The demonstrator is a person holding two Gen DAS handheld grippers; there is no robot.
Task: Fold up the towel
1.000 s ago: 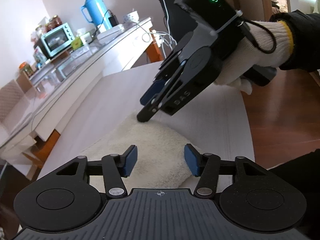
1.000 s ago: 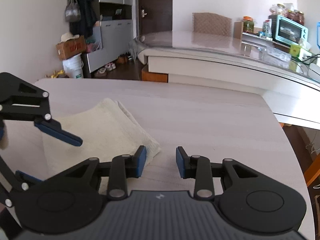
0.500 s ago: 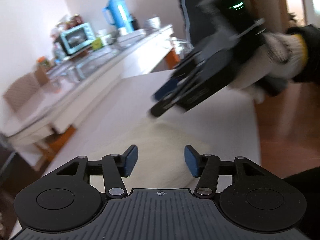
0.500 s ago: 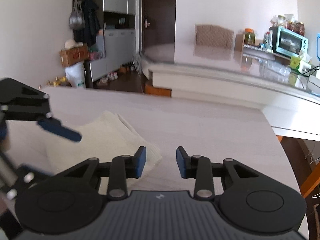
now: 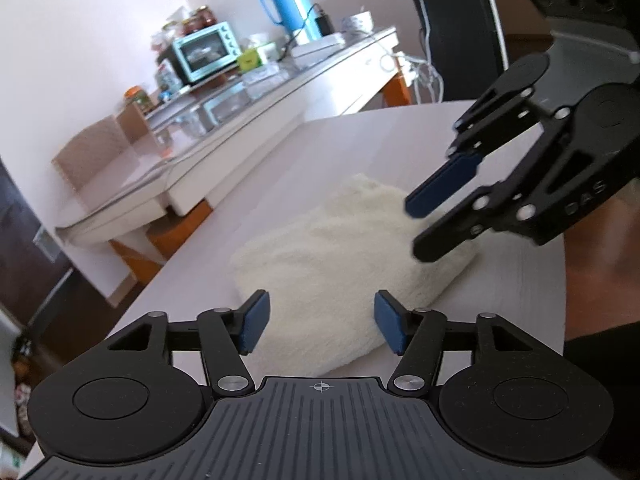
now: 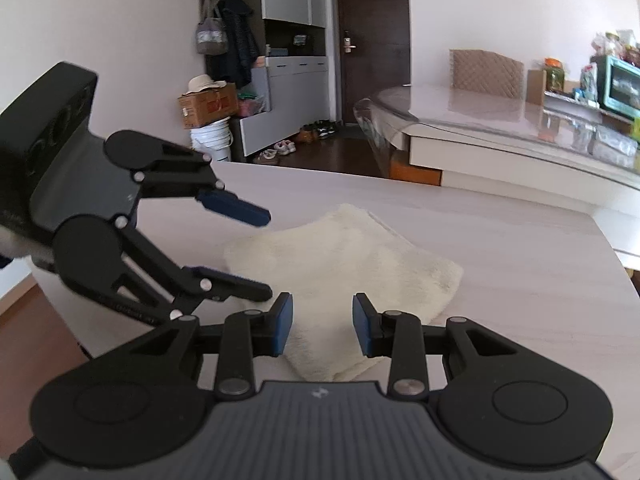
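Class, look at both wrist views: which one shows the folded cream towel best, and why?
The right wrist view: the towel lies almost whole on the table, its layered edges visible, only its near left part hidden by the open left gripper. In the left wrist view, the open right gripper covers its far corner.

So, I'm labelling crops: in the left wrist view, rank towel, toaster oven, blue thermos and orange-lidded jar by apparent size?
1. Towel, largest, also nearest.
2. Toaster oven.
3. Blue thermos, close to the oven; unsure.
4. Orange-lidded jar, smallest.
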